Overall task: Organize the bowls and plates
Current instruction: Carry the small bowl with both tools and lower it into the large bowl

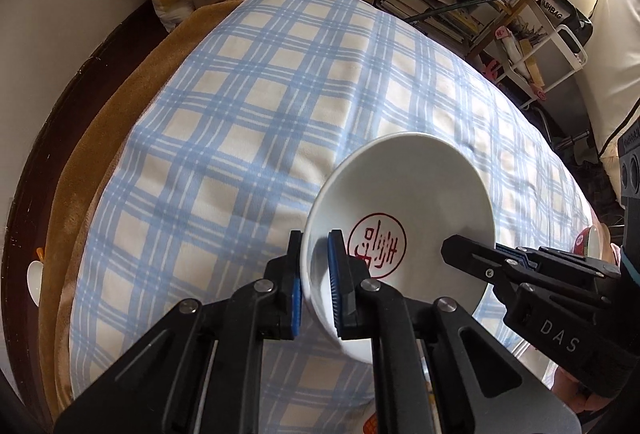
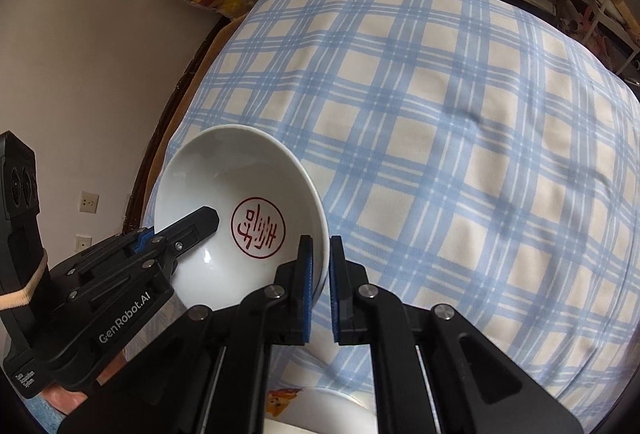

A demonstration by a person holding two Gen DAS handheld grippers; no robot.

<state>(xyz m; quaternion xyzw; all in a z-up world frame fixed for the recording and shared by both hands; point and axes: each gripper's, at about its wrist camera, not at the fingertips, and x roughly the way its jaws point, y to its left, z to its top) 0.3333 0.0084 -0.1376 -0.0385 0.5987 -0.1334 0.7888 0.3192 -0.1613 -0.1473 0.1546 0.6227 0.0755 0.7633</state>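
From the left wrist we see our left gripper point(image 1: 314, 274) with its jaws clamped across the near rim of the white bowl with the red seal point(image 1: 400, 218), tilted above the blue plaid cloth point(image 1: 240, 94), likely for carrying. From the right wrist, our right gripper point(image 2: 320, 282) pinches the opposite rim of that bowl, so both sides share its weight and steady it.

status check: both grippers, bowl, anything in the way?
Left gripper and right gripper both clamped on white bowl, opposite rims. Bowl tilted over checked cloth. Nothing blocking.
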